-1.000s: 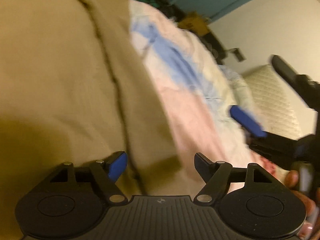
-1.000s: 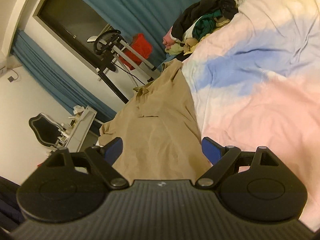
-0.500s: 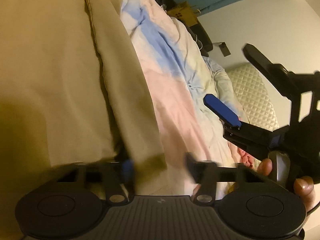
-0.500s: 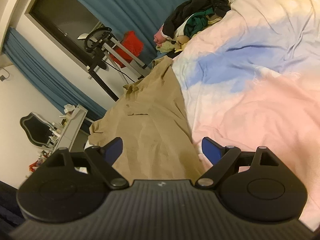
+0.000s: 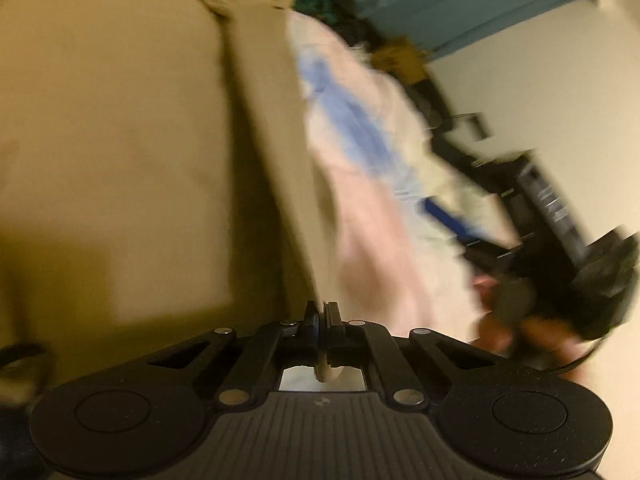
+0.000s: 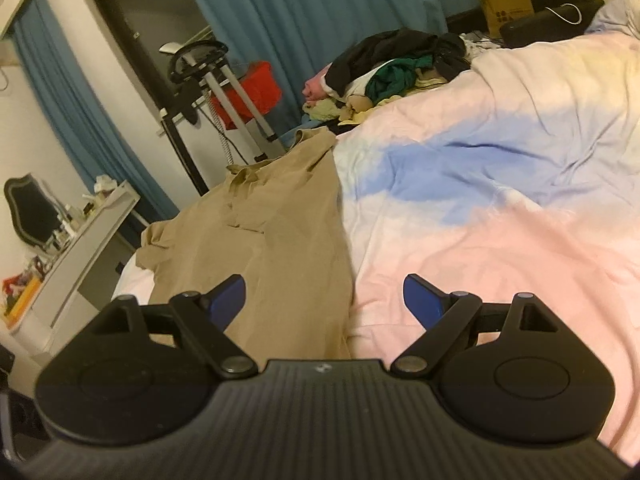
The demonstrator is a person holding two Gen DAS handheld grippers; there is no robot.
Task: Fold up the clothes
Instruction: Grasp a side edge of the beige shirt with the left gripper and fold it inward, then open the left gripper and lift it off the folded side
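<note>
On the bed (image 6: pixel 500 240), left claw (image 5: pixel 321 314) pinches the tan garment's (image 6: pixel 288 232) edge; right claw (image 6: pixel 324 296) gapes above it.

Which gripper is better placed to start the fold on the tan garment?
Left, probably. The left gripper is shut on the edge of the tan garment. The right gripper is open over the same edge, gripping nothing.

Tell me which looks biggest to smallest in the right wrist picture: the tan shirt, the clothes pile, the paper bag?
1. tan shirt
2. clothes pile
3. paper bag
The pile and bag sit farther away, so they may only look small.
</note>
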